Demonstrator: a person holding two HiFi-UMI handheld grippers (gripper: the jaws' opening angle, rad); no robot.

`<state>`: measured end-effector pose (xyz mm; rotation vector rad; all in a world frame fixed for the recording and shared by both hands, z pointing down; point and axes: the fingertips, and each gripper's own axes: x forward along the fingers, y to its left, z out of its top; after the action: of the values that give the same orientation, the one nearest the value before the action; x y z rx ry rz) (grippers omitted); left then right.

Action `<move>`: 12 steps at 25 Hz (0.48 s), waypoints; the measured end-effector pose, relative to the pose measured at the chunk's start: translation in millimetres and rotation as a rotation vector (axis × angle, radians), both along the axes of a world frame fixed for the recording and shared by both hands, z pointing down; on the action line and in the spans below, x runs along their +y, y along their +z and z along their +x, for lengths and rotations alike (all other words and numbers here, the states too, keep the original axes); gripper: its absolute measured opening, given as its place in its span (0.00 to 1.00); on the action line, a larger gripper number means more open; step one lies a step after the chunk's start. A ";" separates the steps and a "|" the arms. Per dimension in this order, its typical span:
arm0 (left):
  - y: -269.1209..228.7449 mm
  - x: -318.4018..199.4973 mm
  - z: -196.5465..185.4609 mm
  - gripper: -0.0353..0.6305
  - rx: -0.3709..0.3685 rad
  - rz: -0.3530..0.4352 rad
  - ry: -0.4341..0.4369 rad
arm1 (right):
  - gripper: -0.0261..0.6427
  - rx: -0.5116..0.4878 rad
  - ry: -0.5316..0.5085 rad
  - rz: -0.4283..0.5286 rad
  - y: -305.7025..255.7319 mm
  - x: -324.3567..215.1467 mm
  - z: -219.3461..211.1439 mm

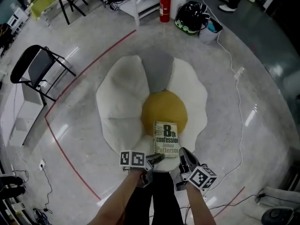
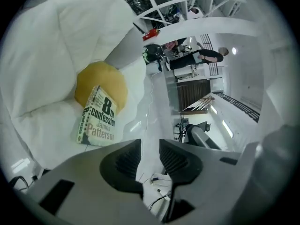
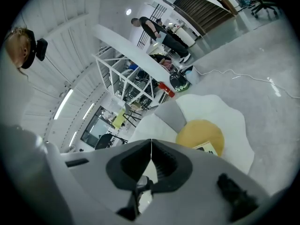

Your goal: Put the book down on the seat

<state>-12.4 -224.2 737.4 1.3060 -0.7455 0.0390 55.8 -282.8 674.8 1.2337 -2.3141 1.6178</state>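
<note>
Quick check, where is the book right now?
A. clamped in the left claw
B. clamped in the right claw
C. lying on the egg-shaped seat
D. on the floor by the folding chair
C: the book lies flat on the seat, partly over its yellow centre, and the left claw and right claw are both empty.

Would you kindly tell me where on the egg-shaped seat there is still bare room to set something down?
The broad white lobe left of the yolk is bare, as are the grey wedge behind it and the white strip on its right. The near edge is crowded: the book lies there, with the left tongs and right tongs beside it.
</note>
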 end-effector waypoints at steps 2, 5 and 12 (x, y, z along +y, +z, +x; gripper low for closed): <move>-20.5 -6.6 -3.0 0.21 -0.027 0.040 0.003 | 0.06 0.008 -0.009 0.012 -18.8 2.7 1.1; -51.2 -11.1 -7.0 0.14 -0.058 0.085 -0.009 | 0.06 0.018 -0.021 0.024 -42.9 10.1 2.7; -127.6 -2.8 -5.1 0.08 -0.115 0.240 0.049 | 0.06 0.010 -0.056 0.077 -98.2 29.9 -5.4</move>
<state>-17.5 -227.0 609.8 1.5604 -0.8352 0.0661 50.4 -252.9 576.5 1.1766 -2.4034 1.5145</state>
